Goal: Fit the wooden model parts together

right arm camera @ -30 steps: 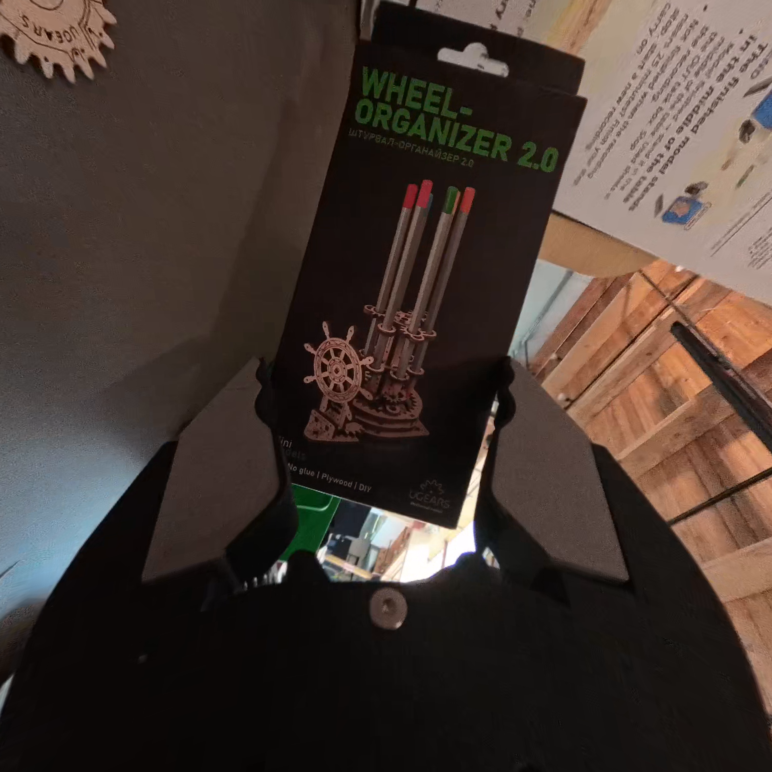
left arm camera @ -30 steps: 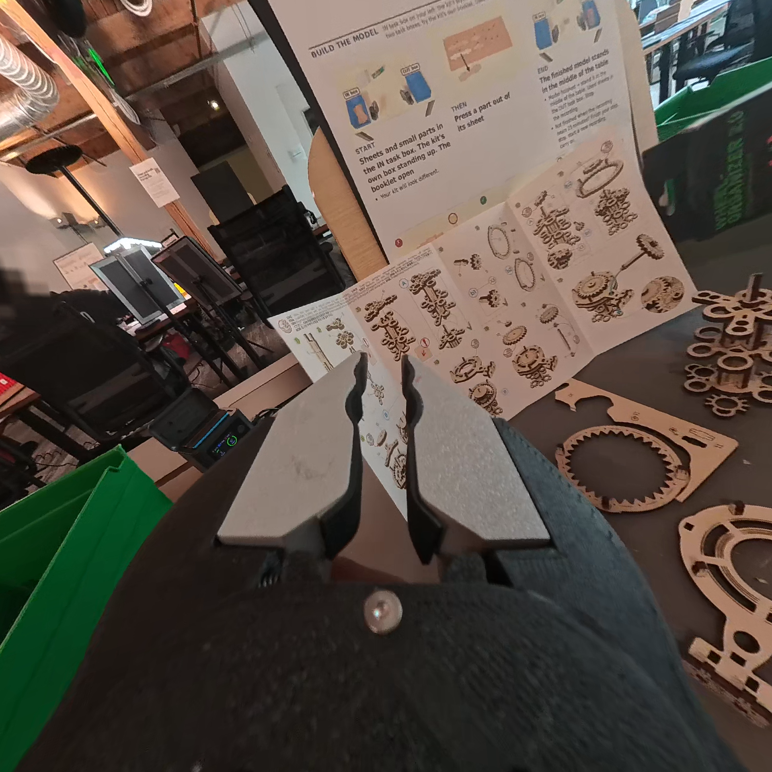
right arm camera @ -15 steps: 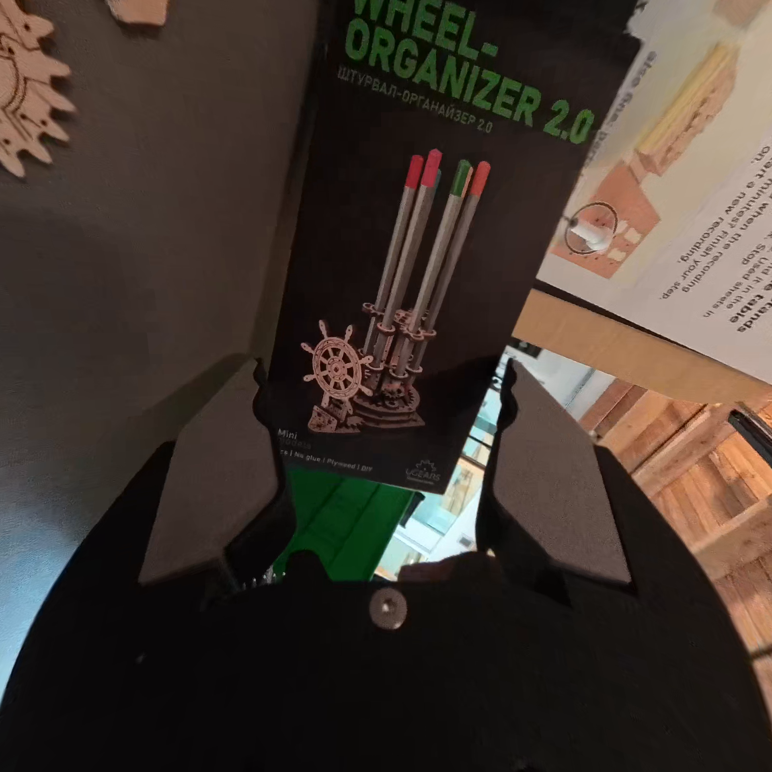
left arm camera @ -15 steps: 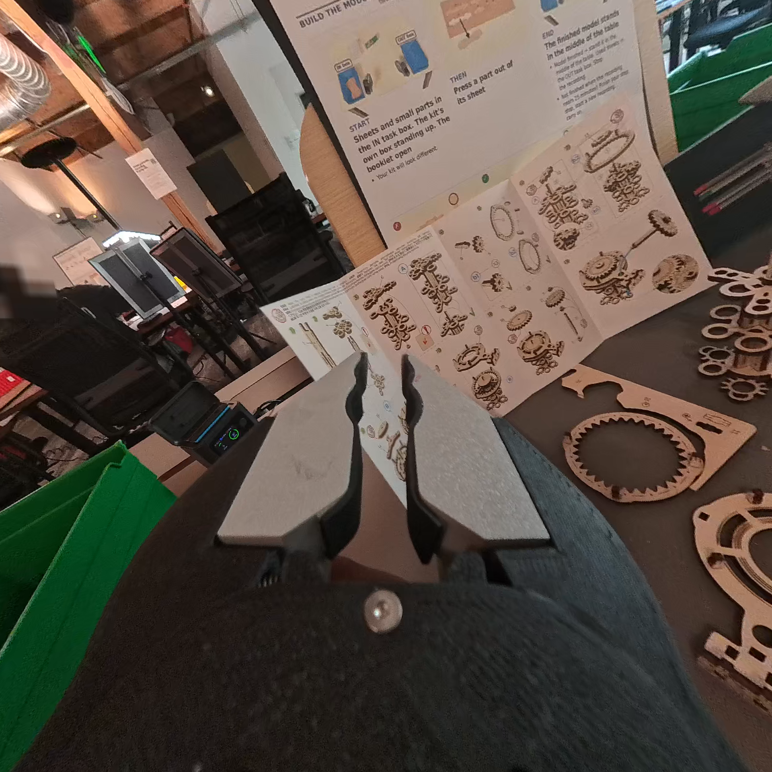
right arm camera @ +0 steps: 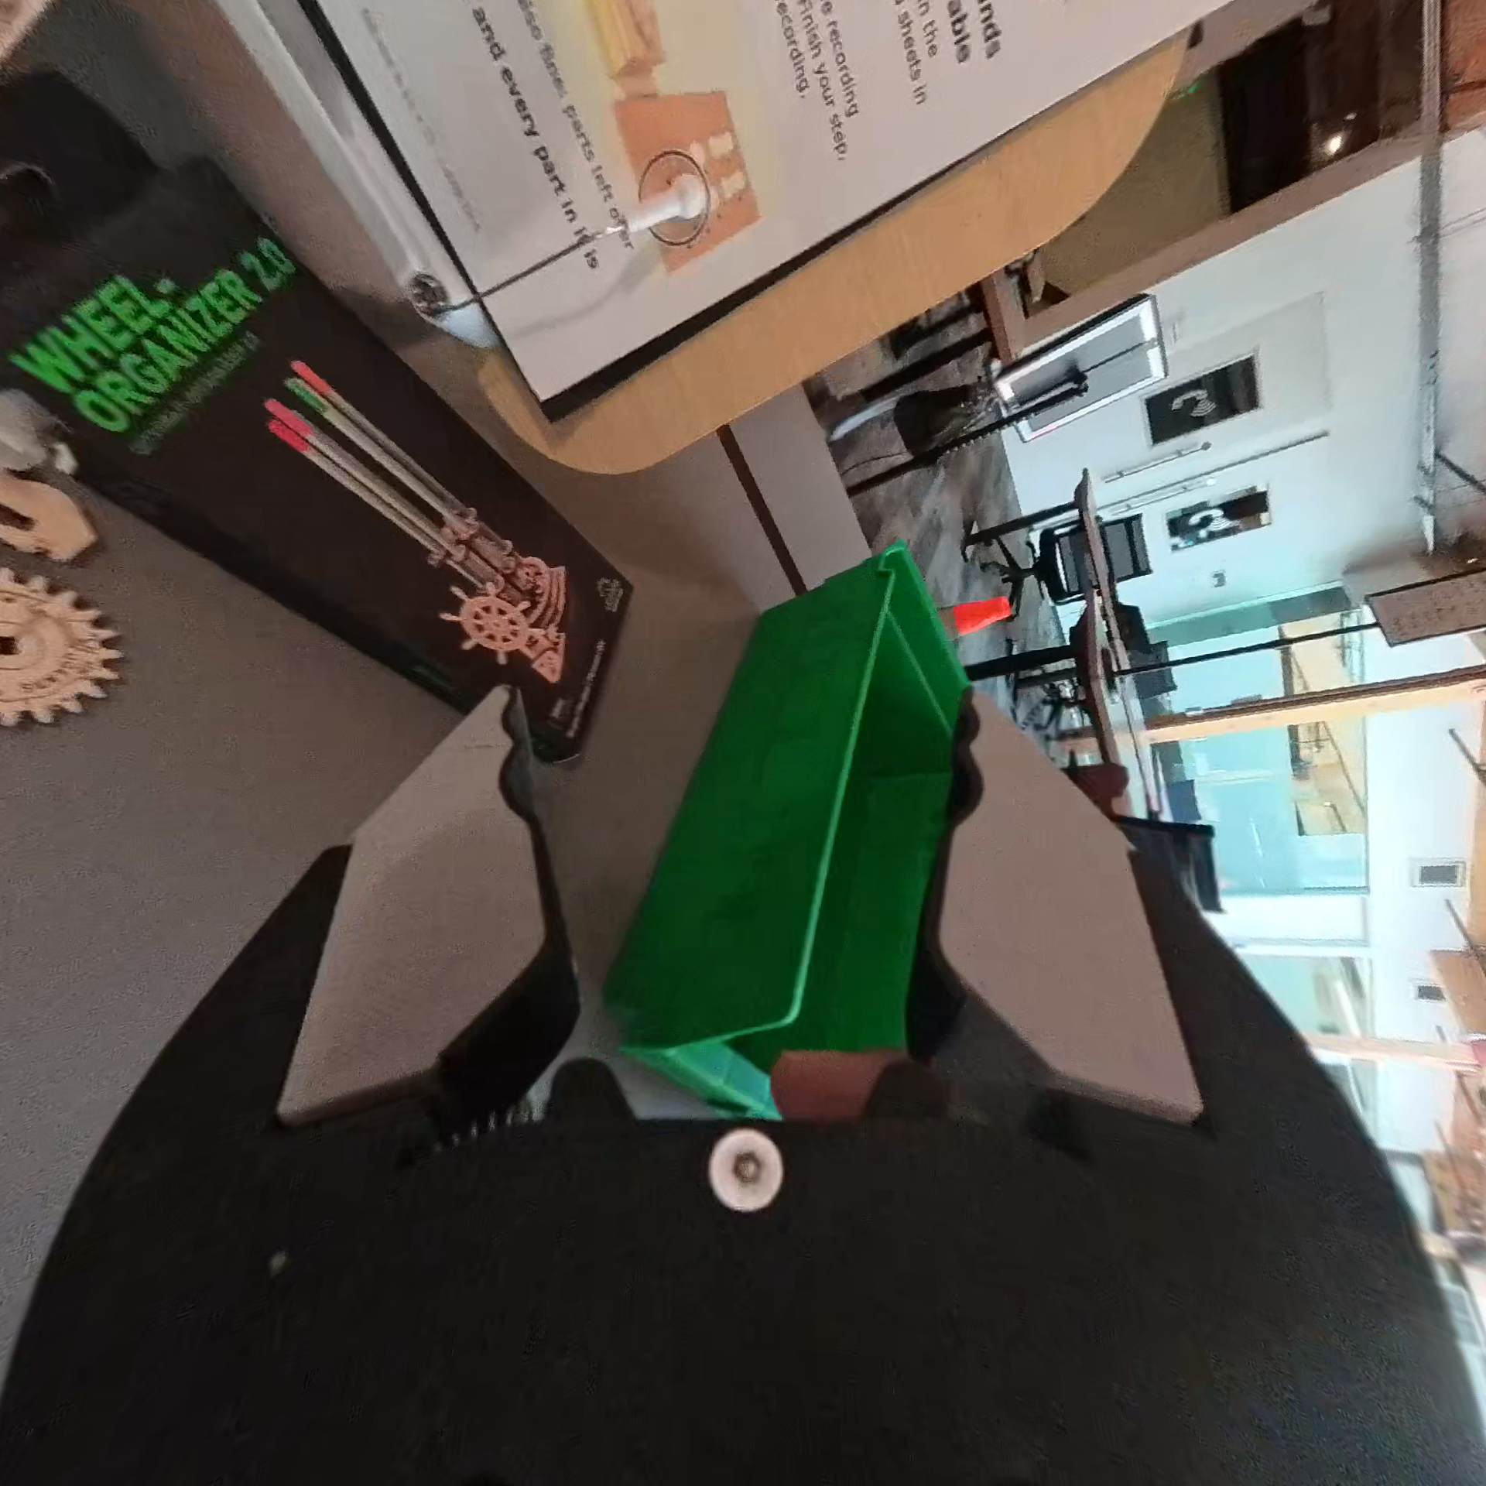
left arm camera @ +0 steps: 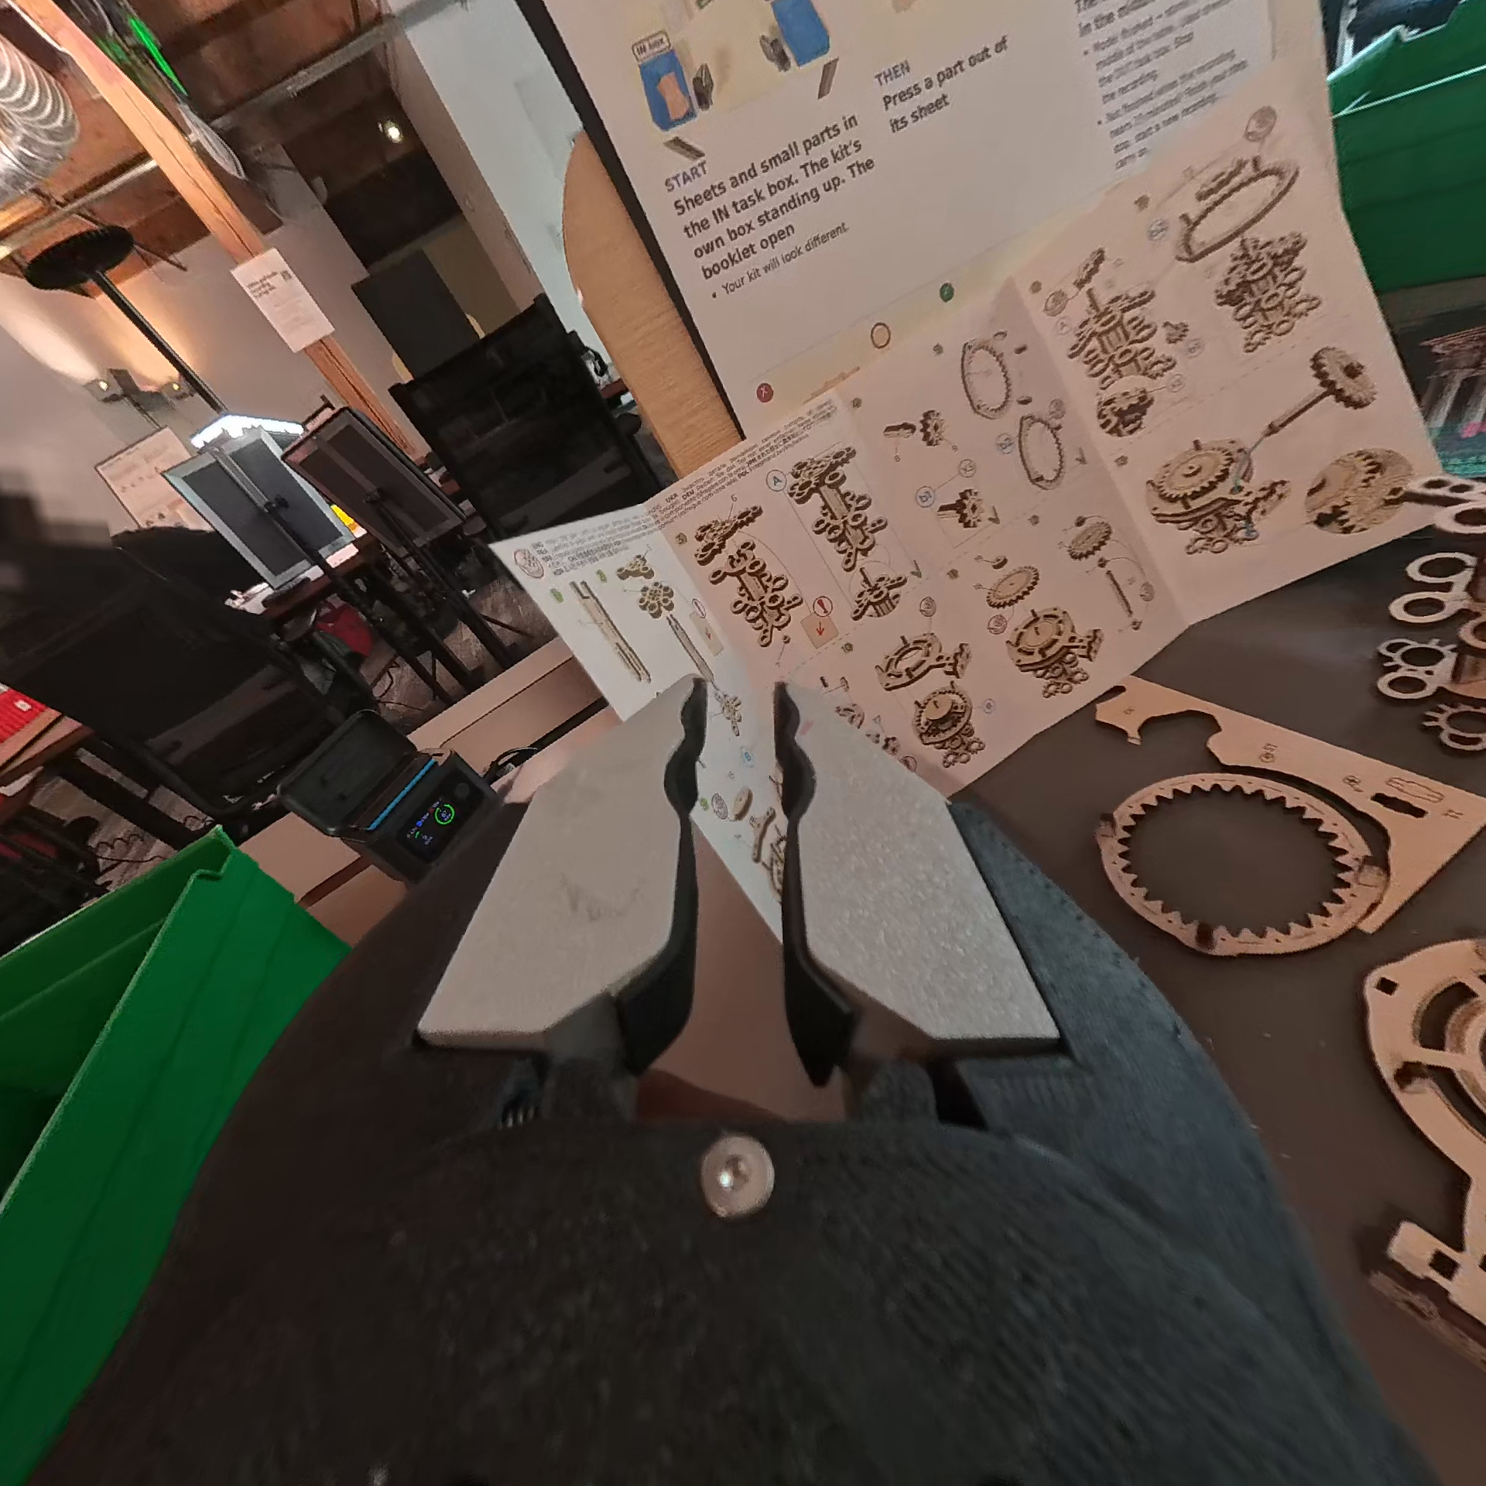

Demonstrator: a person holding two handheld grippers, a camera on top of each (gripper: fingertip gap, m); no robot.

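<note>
- We hold the left gripper (left arm camera: 736, 708) above the near left part of the dark table (left arm camera: 1206, 667); its 2 fingers (left arm camera: 563, 868) leave only a narrow gap and nothing is between them.
- Behind its tips stands the unfolded instruction booklet (left arm camera: 1005, 515), which leans on a white poster board (left arm camera: 884, 161).
- To the right of this gripper lies a wooden sheet with a toothed ring cut-out (left arm camera: 1242, 844). A round wooden frame part (left arm camera: 1439, 1053) is nearer, at the right edge.
- Far right, a partly built stack of wooden ring plates (left arm camera: 1439, 635) stands on the table.
- A green bin (left arm camera: 145, 1005) is at the left of the left gripper.
- In the rotated right wrist view, the right gripper (right arm camera: 740, 708) is spread wide and empty, and a 2nd green bin (right arm camera: 772, 844) shows between its fingers.
- The black kit box (right arm camera: 322, 498) stands beside it, and a wooden gear (right arm camera: 48, 643) lies on the table at the left edge.
</note>
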